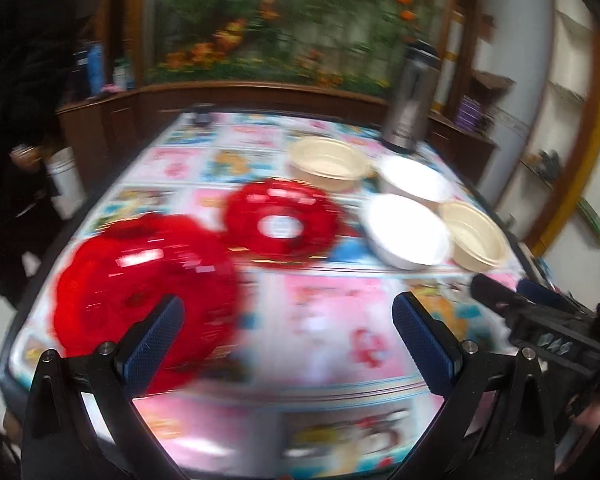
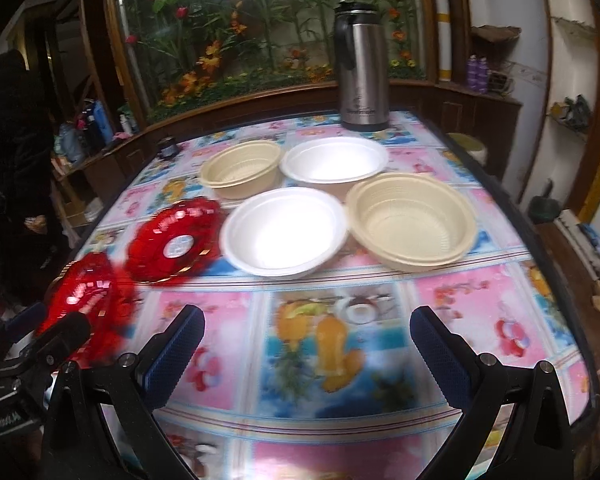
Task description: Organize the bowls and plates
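The left wrist view is smeared by motion blur. The left gripper (image 1: pixel 288 320) hovers over the near part of the table (image 1: pixel 324 320), jaws wide apart and empty. The near red plate (image 1: pixel 140 288) lies at the near left, its near edge hidden behind the left finger; its pattern is too blurred to read. Beyond it lies the far red plate (image 1: pixel 284 220). To the right sit four bowls in a cluster: the near white bowl (image 1: pixel 406 232), the near cream bowl (image 1: pixel 476 236), the far white bowl (image 1: pixel 416 180) and the far cream bowl (image 1: pixel 328 162). A steel flask (image 1: pixel 410 100) stands behind them. The other gripper body intrudes at the right edge, cut off.

The right wrist view is sharper. The right gripper (image 2: pixel 306 344) also has its jaws spread wide, holding nothing, above the patterned cloth. Here the near white bowl (image 2: pixel 284 232) touches the near cream bowl (image 2: pixel 412 220); behind are the far white bowl (image 2: pixel 334 160) and far cream bowl (image 2: pixel 240 168). The far red plate (image 2: pixel 174 240) lies left; the near red plate (image 2: pixel 84 300) is partly hidden by the left gripper's body. The flask (image 2: pixel 360 68) shows whole, and a small dark jar (image 2: pixel 167 147) stands at the far left edge.
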Available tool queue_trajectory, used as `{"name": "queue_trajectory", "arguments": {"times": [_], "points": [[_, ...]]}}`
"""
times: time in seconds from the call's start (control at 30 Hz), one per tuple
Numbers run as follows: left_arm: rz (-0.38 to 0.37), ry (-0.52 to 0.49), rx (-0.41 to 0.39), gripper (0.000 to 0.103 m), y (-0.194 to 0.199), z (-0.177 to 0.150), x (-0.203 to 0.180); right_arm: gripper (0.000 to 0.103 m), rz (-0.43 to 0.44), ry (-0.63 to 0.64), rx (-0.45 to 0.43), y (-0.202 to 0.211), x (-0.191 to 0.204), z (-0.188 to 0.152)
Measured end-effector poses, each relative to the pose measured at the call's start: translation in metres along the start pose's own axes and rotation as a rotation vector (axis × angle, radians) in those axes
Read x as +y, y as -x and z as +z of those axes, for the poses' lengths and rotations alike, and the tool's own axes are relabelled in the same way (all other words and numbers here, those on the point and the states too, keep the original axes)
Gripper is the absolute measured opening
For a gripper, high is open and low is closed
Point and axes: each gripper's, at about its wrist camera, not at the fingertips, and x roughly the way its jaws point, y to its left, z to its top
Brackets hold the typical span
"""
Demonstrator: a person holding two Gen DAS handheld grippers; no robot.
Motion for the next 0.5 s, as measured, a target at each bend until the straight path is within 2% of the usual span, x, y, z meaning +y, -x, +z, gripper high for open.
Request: {"name": "queue_trajectory", "arguments": {"times": [0.1,0.23,0.37,0.47,0.5], "points": [[0.101,0.090,-0.016,0.103,0.009,-0.004,0.051,0.103,0.116,0.002,0.058,-0.008,0.019,0.003],[0.184,0.176,0.031,0.103,0.002,-0.009,0.103,0.102,0.266,0.028,0.146,-0.025,0.057,0.004],[0.209,0.257,0.111,0.103,-0.017,-0.016,0.139,0.102,0.351,0.061,0.232,-0.046,0.095,0.000],[0.203,0.281,0.159,0.102,-0.032,-0.018,0.149,0.091,0.402,0.052,0.270,-0.057,0.119,-0.003],[0.194,0.288,0.176,0.100,-0.038,-0.017,0.152,0.085,0.418,0.039,0.294,-0.064,0.125,-0.004]]}}
